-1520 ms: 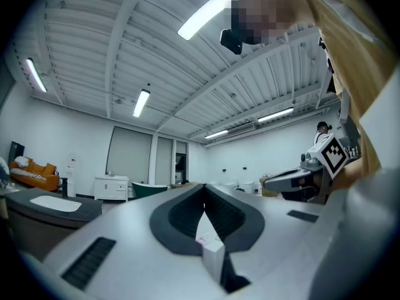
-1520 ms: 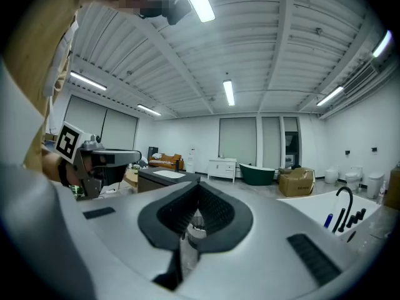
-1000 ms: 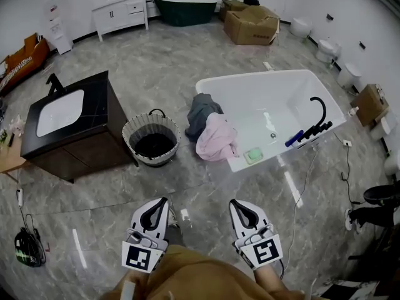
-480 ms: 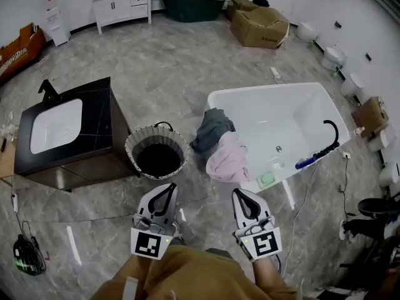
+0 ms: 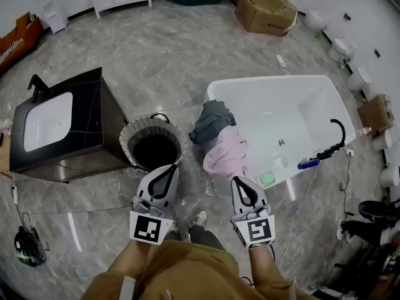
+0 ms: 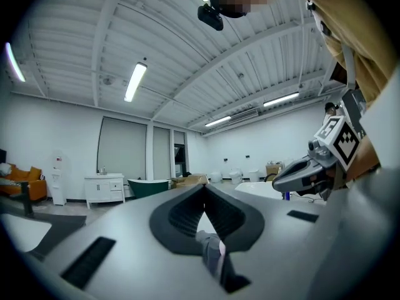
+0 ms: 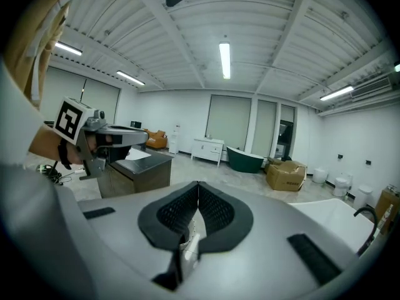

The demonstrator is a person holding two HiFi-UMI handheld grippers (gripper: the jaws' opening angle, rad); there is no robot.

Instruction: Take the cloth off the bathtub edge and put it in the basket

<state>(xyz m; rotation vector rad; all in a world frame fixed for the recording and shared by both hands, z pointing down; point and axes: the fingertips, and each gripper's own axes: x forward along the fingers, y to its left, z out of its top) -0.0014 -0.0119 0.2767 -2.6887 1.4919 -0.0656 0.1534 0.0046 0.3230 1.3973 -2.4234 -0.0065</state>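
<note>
Cloth (image 5: 226, 154) hangs on the tub (image 5: 269, 80) rim by the basket (image 5: 128, 133), and with left claw (image 5: 169, 169) and right claw (image 5: 240, 183) both closed and empty, I'd open the right wide and pinch a thick fold.

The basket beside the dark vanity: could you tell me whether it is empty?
Empty, it seems: the basket looks dark and bare inside; the pink cloth and grey cloth hang over the bathtub rim.

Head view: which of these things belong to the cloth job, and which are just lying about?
Job: pink cloth and grey cloth draped on the white bathtub edge; round woven basket; left gripper; right gripper.

Lying about: dark cabinet with white sink; brown cardboard box; green block in the tub; black tap.
</note>
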